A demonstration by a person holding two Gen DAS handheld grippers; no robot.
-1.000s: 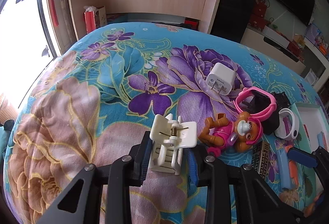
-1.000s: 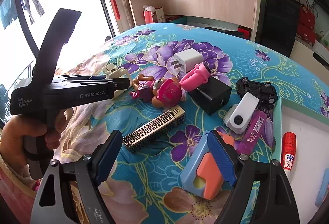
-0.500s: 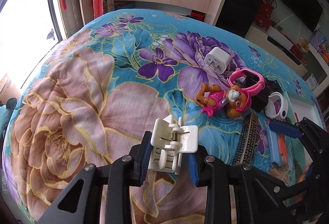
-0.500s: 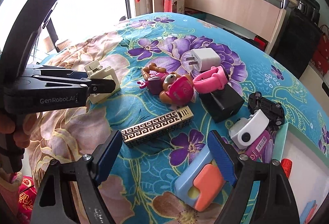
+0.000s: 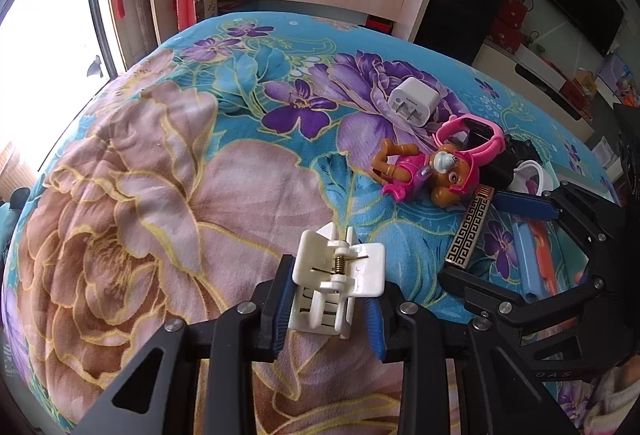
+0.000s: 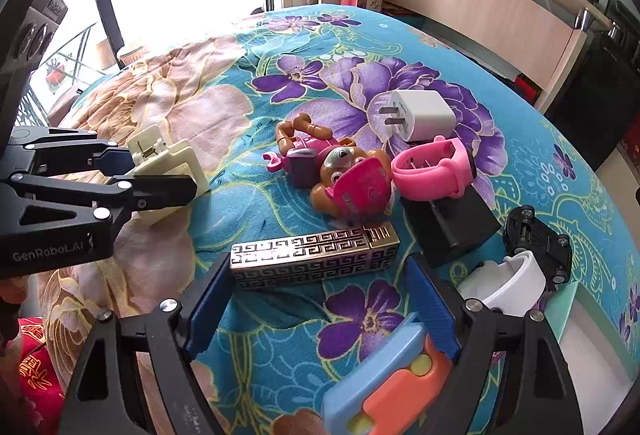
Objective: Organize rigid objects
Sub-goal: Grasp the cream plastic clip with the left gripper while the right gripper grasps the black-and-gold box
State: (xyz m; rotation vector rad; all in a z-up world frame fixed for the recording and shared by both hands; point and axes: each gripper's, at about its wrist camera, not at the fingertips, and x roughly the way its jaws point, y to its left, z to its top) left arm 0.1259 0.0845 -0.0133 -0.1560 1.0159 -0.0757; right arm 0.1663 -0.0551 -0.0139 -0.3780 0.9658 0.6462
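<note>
Lying crosswise between right gripper (image 6: 320, 299) fingers (image 6: 208, 303), gold lighter (image 6: 314, 259)

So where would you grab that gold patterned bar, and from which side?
Across its long flat sides, near the middle, coming down from above. The gold patterned bar lies flat and crosswise before the open right hand-held gripper, so turn the gripper first.

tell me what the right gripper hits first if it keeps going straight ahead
Most likely the gold patterned bar, lying crosswise right in front of the open right gripper. Just past it sits the toy dog. Depth is hard to judge through the fisheye.
</note>
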